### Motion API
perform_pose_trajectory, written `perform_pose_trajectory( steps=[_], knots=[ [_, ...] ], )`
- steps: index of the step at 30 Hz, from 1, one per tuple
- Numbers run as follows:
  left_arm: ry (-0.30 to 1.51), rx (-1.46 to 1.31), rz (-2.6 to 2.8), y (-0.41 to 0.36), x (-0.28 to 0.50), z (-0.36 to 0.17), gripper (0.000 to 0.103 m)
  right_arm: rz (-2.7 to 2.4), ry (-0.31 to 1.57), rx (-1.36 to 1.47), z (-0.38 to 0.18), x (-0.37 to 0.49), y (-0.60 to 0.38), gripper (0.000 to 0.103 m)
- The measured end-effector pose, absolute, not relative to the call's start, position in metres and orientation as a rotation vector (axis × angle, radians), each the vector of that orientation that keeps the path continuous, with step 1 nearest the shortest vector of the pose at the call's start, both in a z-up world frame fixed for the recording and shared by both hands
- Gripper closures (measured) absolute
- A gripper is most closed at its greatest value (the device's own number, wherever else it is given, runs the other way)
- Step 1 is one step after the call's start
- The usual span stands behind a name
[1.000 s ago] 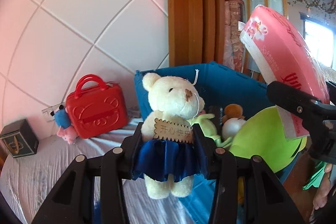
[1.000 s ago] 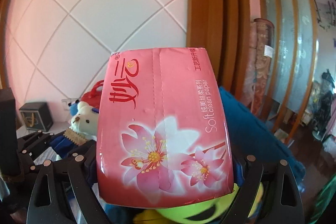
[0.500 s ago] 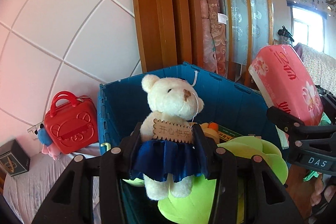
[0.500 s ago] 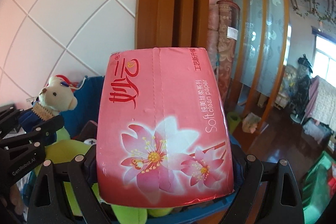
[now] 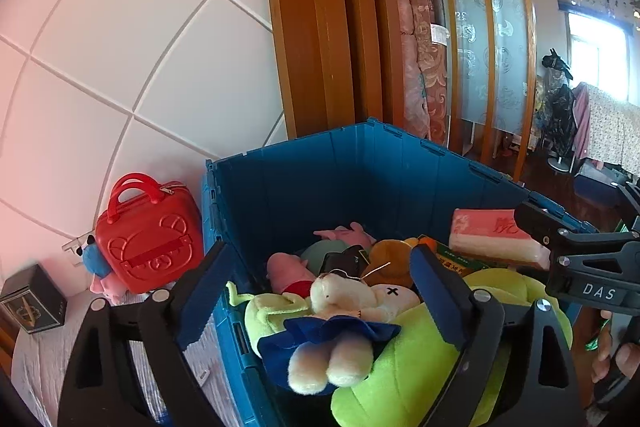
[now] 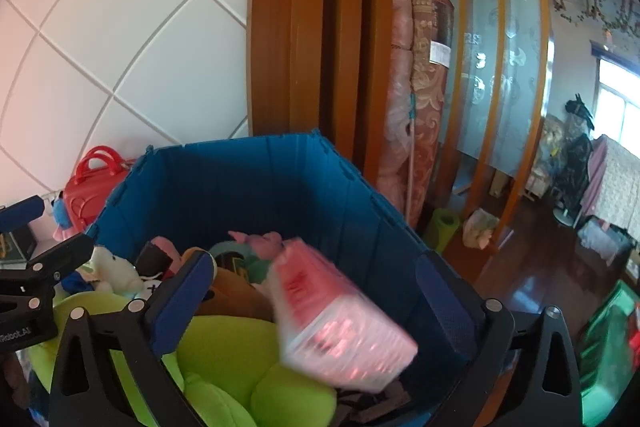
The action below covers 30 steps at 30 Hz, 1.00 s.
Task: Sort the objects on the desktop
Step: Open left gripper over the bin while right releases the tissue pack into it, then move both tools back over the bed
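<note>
Blue bin against white tiled wall, wood-floored room beyond.

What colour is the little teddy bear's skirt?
Dark blue; the teddy bear's skirt shows best in the left wrist view.

Right gripper: jaws opening, blue pads clear of the pack between them.
Pink tissue pack: motion-blurred, tilted, over the bin's near right part.
Blue bin: holds soft toys.
Green plush: near left, partly beneath the pack.
White teddy bear: left, inside the bin.
Left gripper: far left edge.
Red case: beyond the bin, left.
</note>
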<state>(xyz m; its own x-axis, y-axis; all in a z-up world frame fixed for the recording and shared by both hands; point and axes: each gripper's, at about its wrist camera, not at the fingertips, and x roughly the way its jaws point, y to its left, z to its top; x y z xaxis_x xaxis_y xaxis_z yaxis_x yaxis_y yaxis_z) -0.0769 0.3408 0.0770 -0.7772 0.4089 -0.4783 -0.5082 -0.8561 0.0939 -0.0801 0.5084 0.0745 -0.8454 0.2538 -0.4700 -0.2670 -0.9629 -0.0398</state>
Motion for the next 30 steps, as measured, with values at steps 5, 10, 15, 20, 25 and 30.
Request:
perform_pose_trajectory(
  steps=[5, 10, 15, 20, 25, 30],
  knots=[
    [0.287, -0.633, 2.552, 0.330, -0.075, 0.079, 0.009, 2.810, 0.074, -0.724, 0.074, -0.082, 0.508, 0.000],
    [0.293, -0.667, 2.559, 0.311, -0.070, 0.076, 0.009, 2.865, 0.051, -0.750, 0.078, -0.080, 0.486, 0.000],
    [0.281, -0.686, 2.589, 0.276, -0.060, 0.070, 0.009, 2.950, 0.043, -0.763, 0.085, -0.075, 0.453, 0.000],
    [0.255, -0.729, 2.637, 0.224, -0.053, 0.056, 0.009, 3.022, -0.004, -0.750, 0.091, -0.071, 0.409, 0.000],
    [0.185, -0.876, 2.707, 0.150, -0.056, 0.022, 0.009, 3.111, -0.055, -0.766, 0.091, -0.071, 0.353, 0.000],
    [0.149, -1.068, 2.751, 0.078, -0.065, -0.020, 0.009, 3.197, -0.097, -0.848, 0.080, -0.078, 0.284, 0.000]
  ],
)
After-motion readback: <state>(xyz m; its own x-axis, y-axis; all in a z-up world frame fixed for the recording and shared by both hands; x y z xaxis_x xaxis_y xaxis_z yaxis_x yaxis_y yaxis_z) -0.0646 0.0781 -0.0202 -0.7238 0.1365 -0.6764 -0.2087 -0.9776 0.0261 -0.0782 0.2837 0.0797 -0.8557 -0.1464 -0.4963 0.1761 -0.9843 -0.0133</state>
